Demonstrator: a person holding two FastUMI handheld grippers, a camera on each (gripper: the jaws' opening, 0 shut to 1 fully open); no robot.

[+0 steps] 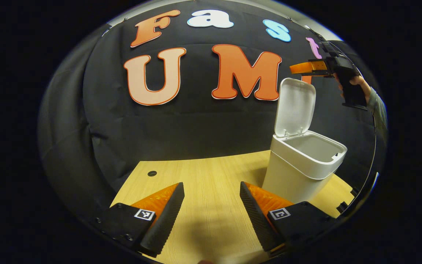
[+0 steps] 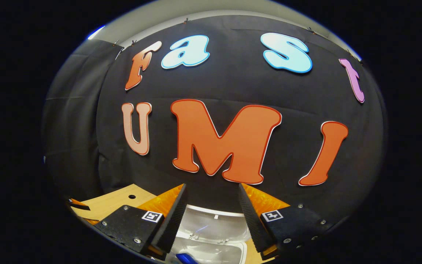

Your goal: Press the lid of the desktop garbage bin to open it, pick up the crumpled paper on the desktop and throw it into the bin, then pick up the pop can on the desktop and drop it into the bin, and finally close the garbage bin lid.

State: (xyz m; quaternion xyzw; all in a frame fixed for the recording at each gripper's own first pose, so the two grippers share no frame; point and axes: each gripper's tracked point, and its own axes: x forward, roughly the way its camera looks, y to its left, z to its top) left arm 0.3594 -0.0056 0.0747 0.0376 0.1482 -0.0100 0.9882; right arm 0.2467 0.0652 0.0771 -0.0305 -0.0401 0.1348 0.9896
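One bin (image 1: 299,172) stands on the counter (image 1: 203,190), white, with its one lid (image 1: 295,108) swung up and standing upright at the back of the rim; the mouth is open. In the left gripper view the bin sits just right of and beyond the left tongs (image 1: 211,212), close to the right finger but not touching it. Those tongs are spread wide with bare wood between the fingers. The right tongs (image 1: 299,69) hang above the bin, just over the top edge of the raised lid, held by a hand (image 1: 357,86); from this side I cannot tell how they stand. In the right gripper view, the right tongs (image 2: 211,216) are spread, empty, looking down past the lid (image 2: 211,229) into the bin, where something small and blue (image 2: 186,258) shows at the bottom edge. Left of the bin the counter lies open up to its far edge, with one small dark hole (image 1: 152,173) near that edge. Right of the bin only a narrow strip of counter remains.
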